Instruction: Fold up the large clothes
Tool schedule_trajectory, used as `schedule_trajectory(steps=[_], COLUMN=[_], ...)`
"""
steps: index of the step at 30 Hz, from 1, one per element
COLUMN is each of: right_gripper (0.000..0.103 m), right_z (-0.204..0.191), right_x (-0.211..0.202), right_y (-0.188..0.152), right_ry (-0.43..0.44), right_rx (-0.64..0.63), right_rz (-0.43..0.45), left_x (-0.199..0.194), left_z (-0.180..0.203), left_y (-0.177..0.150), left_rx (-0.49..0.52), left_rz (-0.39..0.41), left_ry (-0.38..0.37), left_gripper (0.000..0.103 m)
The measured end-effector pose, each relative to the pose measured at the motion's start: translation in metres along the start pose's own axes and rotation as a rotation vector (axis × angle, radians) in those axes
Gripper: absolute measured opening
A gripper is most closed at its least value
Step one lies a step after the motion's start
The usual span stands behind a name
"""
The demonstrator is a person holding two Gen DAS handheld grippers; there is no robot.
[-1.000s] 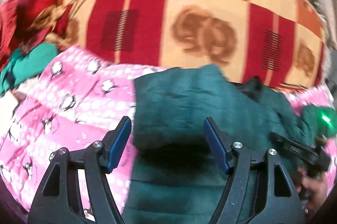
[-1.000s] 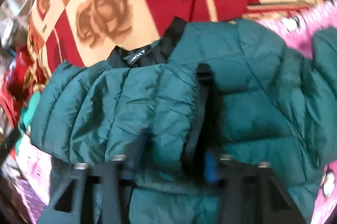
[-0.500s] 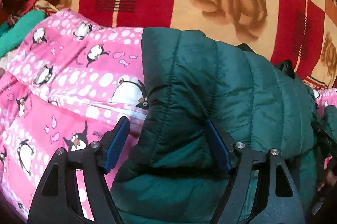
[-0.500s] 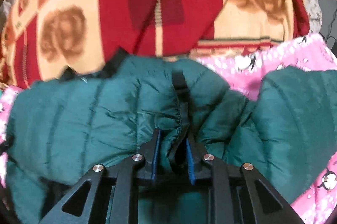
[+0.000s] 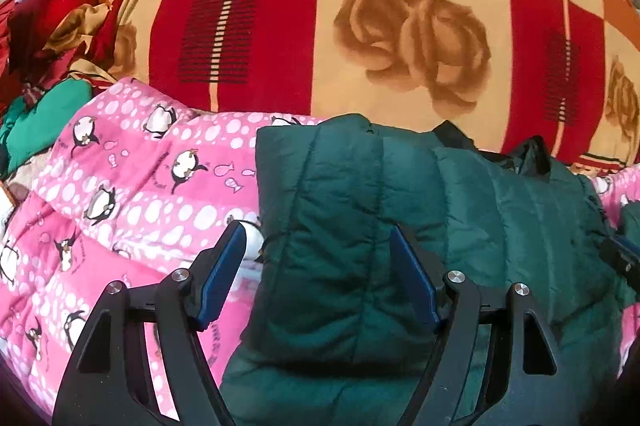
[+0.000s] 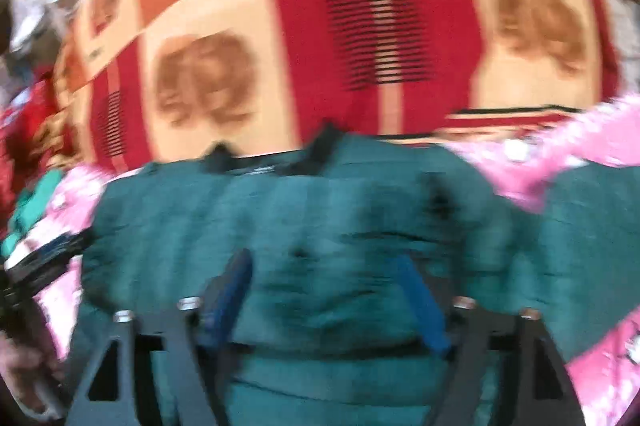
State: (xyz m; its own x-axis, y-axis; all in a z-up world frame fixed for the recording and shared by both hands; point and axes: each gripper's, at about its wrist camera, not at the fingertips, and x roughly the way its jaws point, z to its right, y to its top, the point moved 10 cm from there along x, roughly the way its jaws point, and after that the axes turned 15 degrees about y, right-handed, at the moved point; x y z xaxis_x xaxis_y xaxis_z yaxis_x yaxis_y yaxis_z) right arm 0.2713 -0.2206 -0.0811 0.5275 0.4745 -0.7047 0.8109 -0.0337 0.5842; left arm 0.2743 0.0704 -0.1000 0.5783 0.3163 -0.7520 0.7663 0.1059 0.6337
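Observation:
A dark green puffer jacket (image 5: 420, 218) lies partly folded on a pink penguin-print quilt (image 5: 120, 185). It also fills the lower half of the blurred right wrist view (image 6: 320, 226), black collar at its far edge. My left gripper (image 5: 318, 258) is open, its blue pads straddling the jacket's left folded edge without pinching it. My right gripper (image 6: 326, 290) is open too, hovering over the jacket's middle. The right gripper's tip shows at the left view's right edge (image 5: 622, 258).
A red, orange and cream rose-print blanket (image 5: 360, 25) covers the bed beyond the jacket. A heap of red and green clothes (image 5: 44, 37) lies at the far left. The pink quilt (image 6: 560, 161) extends to the right past the jacket.
My right gripper has opened and let go of the jacket fold it was pinching, then pulled back. My left gripper stays open and has drawn back slightly.

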Motion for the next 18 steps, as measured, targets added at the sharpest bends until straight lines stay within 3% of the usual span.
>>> schedule_trajectory(steps=[4,11,18], right_gripper=[0.076,0.077,0.077], right_z=[-0.024,-0.011,-0.008], right_x=[0.036,0.09,0.071], right_y=[0.0,-0.01,-0.014], right_ry=[0.057,-0.011,0.017], right_rx=[-0.037,-0.062,-0.012], right_rz=[-0.039,-0.106,-0.088], left_x=[0.019,0.044,0.043], left_z=[0.009,0.012,0.011], left_y=[-0.008,-0.018,-0.021], left_rx=[0.008,-0.055,-0.077], left_rz=[-0.031,-0.075,-0.066], left_ry=[0.008,-0.038,-0.043], left_gripper=[0.075,0.087,0.09])
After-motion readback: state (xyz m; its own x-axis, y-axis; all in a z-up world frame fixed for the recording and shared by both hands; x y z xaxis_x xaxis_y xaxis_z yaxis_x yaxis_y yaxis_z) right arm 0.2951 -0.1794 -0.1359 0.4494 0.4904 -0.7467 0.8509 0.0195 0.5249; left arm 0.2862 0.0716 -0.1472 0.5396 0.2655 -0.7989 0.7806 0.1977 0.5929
